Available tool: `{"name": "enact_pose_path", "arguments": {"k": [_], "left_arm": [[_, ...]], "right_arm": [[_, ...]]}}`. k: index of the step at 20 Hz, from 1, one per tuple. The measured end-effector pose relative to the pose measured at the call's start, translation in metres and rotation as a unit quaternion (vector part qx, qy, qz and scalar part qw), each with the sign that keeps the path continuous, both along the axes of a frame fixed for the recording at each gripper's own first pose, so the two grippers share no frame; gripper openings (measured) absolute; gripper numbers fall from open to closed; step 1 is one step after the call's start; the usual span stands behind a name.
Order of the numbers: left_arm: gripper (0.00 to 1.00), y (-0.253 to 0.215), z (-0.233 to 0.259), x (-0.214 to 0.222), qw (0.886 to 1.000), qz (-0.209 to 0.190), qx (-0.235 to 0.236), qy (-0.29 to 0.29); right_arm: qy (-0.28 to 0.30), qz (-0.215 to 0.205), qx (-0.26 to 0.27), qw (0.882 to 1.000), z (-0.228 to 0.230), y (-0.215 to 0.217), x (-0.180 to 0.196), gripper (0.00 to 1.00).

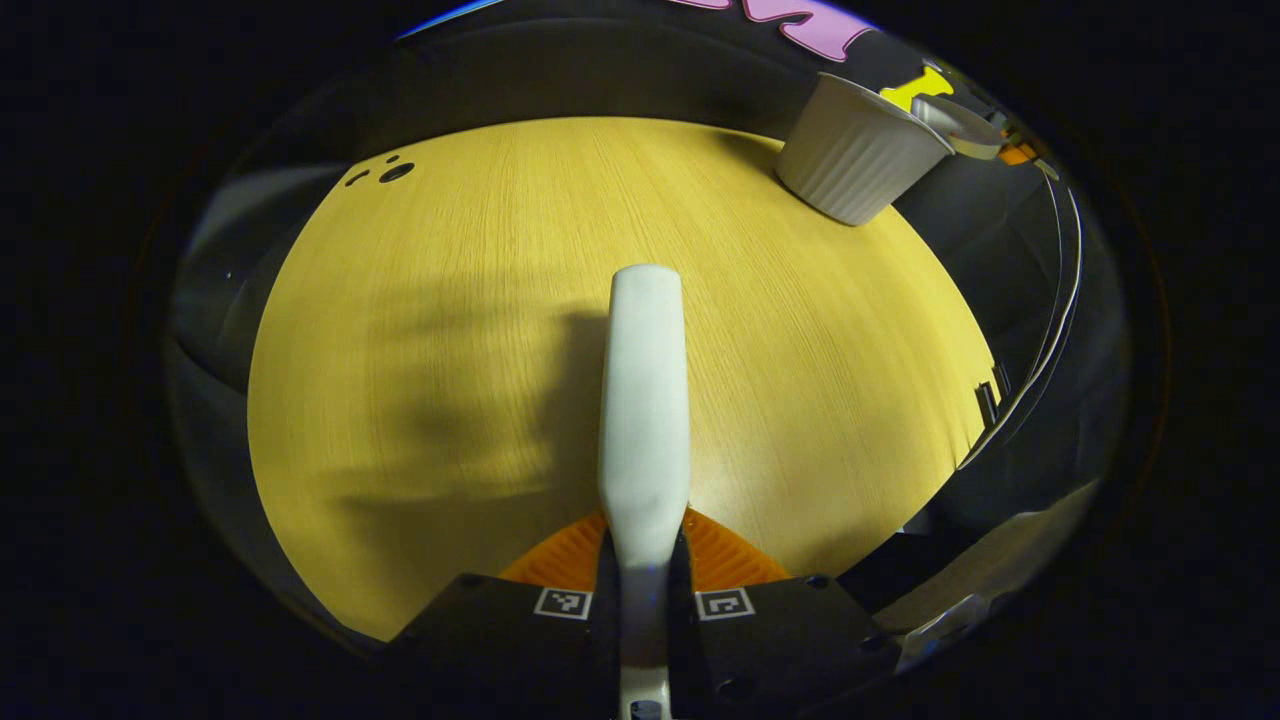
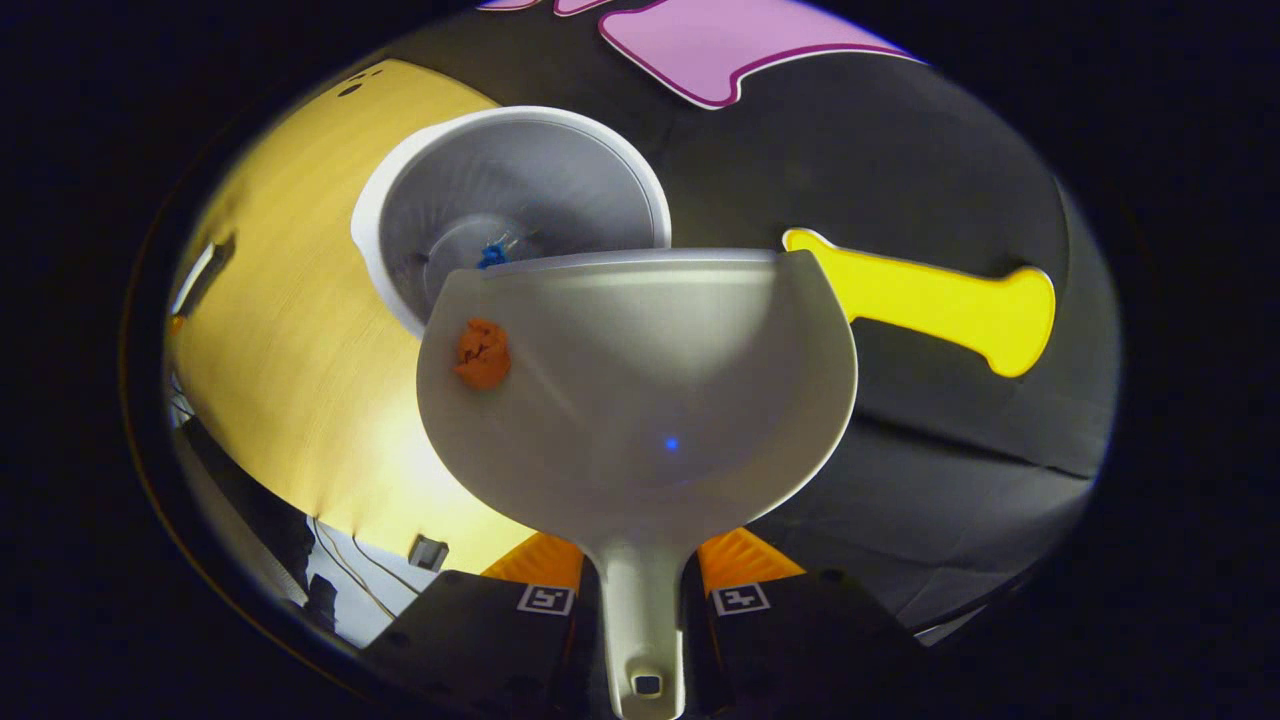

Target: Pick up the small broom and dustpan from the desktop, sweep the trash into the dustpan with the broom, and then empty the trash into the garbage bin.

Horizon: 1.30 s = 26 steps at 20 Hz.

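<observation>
In the left gripper view my left gripper (image 1: 645, 545) is shut on the small broom's white handle (image 1: 645, 400), which points forward over the yellow desktop (image 1: 450, 300). The white ribbed garbage bin (image 1: 855, 150) stands at the far right corner, and the dustpan's edge (image 1: 958, 125) hangs just above its rim. In the right gripper view my right gripper (image 2: 640, 565) is shut on the handle of the white dustpan (image 2: 640, 380), which is held over the open bin (image 2: 560, 170). A crumpled orange scrap (image 2: 482, 353) sits on the pan's left side. A blue bit (image 2: 491, 256) lies inside the bin.
Dark holes (image 1: 395, 172) mark the desktop's far left corner. Thin cables (image 1: 1050, 330) run along the table's right edge. A small black clip (image 2: 428, 550) and wires hang at the desk edge. The black cloth wall stands close behind the bin.
</observation>
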State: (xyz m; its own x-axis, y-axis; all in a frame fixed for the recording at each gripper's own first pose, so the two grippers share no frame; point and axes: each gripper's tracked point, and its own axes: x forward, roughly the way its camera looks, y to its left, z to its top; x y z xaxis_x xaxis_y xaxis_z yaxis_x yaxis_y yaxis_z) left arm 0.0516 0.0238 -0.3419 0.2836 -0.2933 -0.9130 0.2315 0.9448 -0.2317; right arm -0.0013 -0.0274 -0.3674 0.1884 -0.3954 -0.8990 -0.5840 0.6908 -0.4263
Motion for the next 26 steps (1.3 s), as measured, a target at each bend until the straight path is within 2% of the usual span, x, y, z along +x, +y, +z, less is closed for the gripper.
{"name": "enact_pose_path", "arguments": {"k": [3, 10, 11, 12, 15, 18, 21, 24, 26], "left_arm": [[0.23, 0.001, -0.002, -0.001, 1.0, 0.006, 0.002, 0.003], [0.23, -0.001, -0.003, -0.003, 1.0, 0.022, 0.003, 0.006], [0.23, -0.001, -0.002, -0.001, 1.0, 0.022, 0.006, 0.004], [0.23, -0.002, -0.001, -0.001, 1.0, 0.022, 0.009, 0.002], [0.24, -0.003, 0.003, 0.003, 1.0, 0.018, 0.015, -0.004], [0.23, -0.004, 0.005, 0.003, 1.0, 0.016, 0.019, -0.005], [0.23, -0.005, 0.004, 0.003, 1.0, 0.017, 0.02, -0.004], [0.23, -0.004, 0.005, 0.003, 0.999, 0.019, 0.026, -0.006], [0.24, -0.005, 0.005, 0.002, 0.999, 0.022, 0.03, -0.005]], "right_arm": [[0.033, 0.028, -0.027, 0.999, 0.004, -0.003, 0.014, 0.35], [0.034, 0.03, -0.015, 0.999, 0.0, -0.001, 0.025, 0.35], [0.029, 0.024, -0.007, 0.999, 0.0, -0.001, 0.024, 0.33], [0.021, 0.014, 0.006, 1.0, -0.001, 0.0, 0.023, 0.35], [-0.013, -0.027, 0.066, 0.997, 0.005, 0.004, 0.021, 0.35], [-0.068, -0.066, 0.134, 0.986, 0.025, 0.012, 0.011, 0.35], [-0.125, -0.089, 0.2, 0.968, 0.054, 0.029, -0.014, 0.35], [-0.168, -0.087, 0.242, 0.952, 0.081, 0.05, -0.051, 0.33], [-0.174, -0.082, 0.271, 0.943, 0.093, 0.076, -0.084, 0.35]]}}
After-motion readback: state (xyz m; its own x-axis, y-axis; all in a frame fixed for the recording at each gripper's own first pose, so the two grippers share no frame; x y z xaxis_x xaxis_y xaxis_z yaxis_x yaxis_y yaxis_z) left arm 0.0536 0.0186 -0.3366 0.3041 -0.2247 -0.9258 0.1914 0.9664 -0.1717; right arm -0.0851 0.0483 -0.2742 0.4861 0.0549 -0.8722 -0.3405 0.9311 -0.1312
